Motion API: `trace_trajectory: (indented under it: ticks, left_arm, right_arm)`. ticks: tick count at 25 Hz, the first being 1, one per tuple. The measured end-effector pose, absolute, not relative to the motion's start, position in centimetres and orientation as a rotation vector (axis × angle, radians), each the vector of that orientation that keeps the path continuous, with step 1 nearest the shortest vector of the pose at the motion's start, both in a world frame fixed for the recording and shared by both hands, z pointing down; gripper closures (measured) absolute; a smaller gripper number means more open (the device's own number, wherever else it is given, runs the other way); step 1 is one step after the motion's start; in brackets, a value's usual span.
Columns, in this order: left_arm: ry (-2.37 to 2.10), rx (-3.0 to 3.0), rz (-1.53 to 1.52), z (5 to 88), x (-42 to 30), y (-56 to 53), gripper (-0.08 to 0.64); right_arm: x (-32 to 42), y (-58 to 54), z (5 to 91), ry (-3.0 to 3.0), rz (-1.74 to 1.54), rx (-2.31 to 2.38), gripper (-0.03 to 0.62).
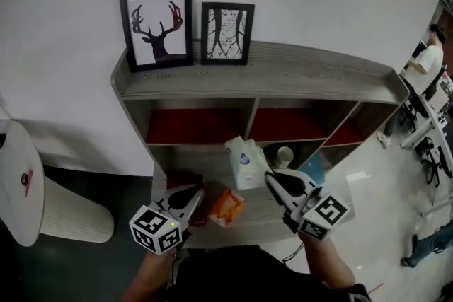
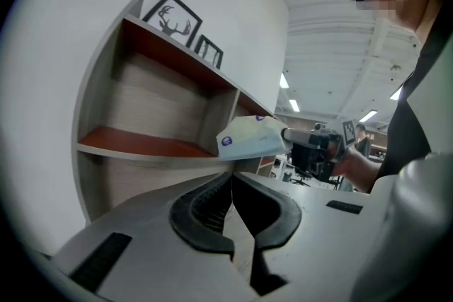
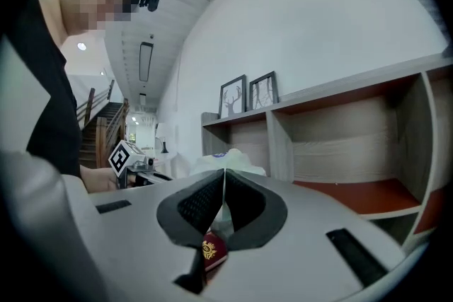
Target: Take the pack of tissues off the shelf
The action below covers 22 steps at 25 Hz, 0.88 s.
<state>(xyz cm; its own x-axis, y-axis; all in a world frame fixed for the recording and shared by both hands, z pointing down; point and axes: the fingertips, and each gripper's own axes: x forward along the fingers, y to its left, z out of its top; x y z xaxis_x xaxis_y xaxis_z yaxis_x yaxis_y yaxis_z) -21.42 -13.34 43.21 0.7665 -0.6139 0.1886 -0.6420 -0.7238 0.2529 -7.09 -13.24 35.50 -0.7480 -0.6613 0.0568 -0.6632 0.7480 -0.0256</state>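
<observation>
The pack of tissues [image 1: 245, 162] is white with blue print and stands tilted in front of the lower shelf compartments. My right gripper [image 1: 271, 178] is shut on its right edge. In the right gripper view the jaws [image 3: 224, 173] pinch a thin fold of the pack [image 3: 228, 159], which bulges just beyond them. The left gripper view shows the pack [image 2: 248, 138] hanging in the air off the right gripper [image 2: 311, 148]. My left gripper [image 1: 196, 191] is shut with nothing in it [image 2: 231, 177], low at the left, beside an orange packet [image 1: 226, 207].
The grey shelf unit [image 1: 269, 71] has red-backed compartments and two framed pictures [image 1: 157, 25] on top. A dark red booklet [image 3: 211, 251] lies on the lower board, and a cup [image 1: 284, 154] stands in a compartment. A white round table [image 1: 18, 180] is at the left.
</observation>
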Motion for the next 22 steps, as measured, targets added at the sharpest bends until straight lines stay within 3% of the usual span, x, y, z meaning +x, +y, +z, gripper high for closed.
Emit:
trace_trajectory:
  ticks: [11, 22]
  left_arm:
    - [-0.881, 2.649, 0.175, 44.0, -7.3, -10.9, 0.546]
    - [-0.787, 2.697, 0.257, 44.4, -1.7, -11.2, 0.546]
  right_arm:
    - [6.2, -8.6, 40.3, -2.908, 0.239, 1.121, 0.574]
    - [10.0, -7.7, 44.6, -2.849, 0.373, 1.207, 0.574]
